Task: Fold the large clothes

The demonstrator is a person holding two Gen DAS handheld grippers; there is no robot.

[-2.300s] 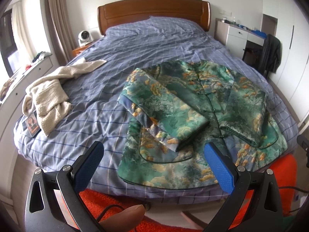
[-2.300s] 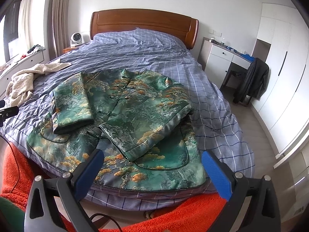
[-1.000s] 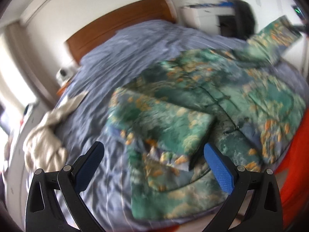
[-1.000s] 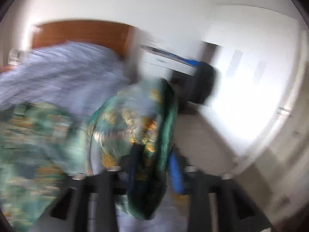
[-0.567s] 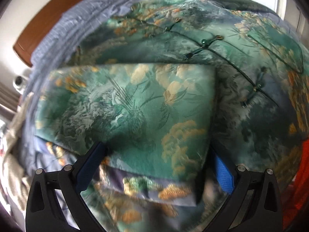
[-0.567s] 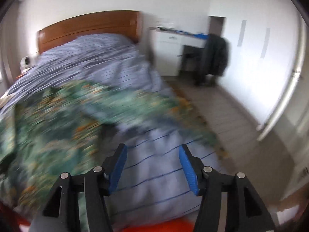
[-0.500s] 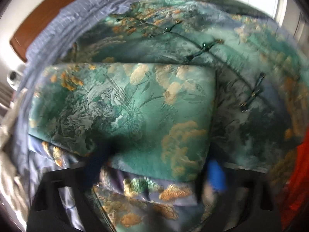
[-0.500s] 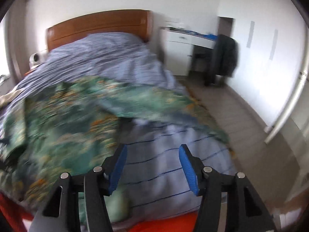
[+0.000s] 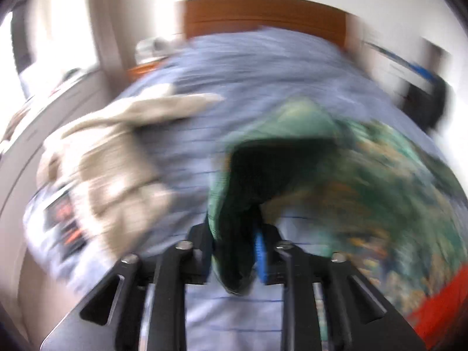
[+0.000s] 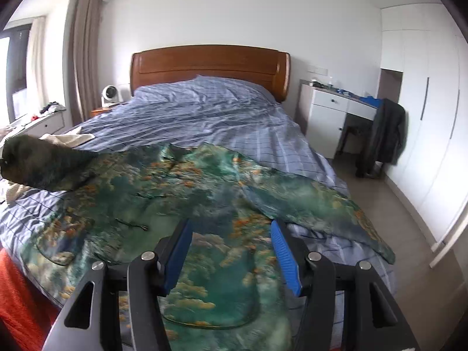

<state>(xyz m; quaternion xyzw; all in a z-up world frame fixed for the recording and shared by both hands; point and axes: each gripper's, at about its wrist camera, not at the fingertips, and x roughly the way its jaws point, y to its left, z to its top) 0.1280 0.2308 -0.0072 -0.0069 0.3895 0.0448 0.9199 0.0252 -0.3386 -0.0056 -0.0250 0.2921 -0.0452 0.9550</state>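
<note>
Step in hand, by the look of it: spreading the green brocade jacket (image 10: pixel 187 193) flat on the bed (image 10: pixel 204 117) before any fold.

Left gripper (image 9: pixel 234 251): closing on a dark-lined bunch of the jacket's sleeve (image 9: pixel 234 234), fabric pinched between the jaws and hanging below them, the rest rising toward 12 o'clock in the left wrist view. Heavy blur there; hard to tell exactly which part of the sleeve is caught. Seen from the right wrist as a dark raised cuff (image 10: pixel 38 166) at 9 o'clock, lifted clear of the checked bedding.

Right gripper (image 10: pixel 231 254): jaws parted, nothing between them, hovering over the jacket's hem at 6 o'clock; blue pads (image 10: pixel 285 259) clear of the cloth. The other sleeve (image 10: pixel 316 204) lying spread toward 3 o'clock, reaching the bed's edge.

Jacket body: front up across the foot of the bed, buttons running toward 11 o'clock. Cream towel (image 9: pixel 117 146) heaped at 9 o'clock in the left wrist view, close to the lifted sleeve.

Next move, as judged: carry the held sleeve outward and lay it flat, keeping it off the towel; then a fresh hold for the right gripper at the hem or far sleeve.
</note>
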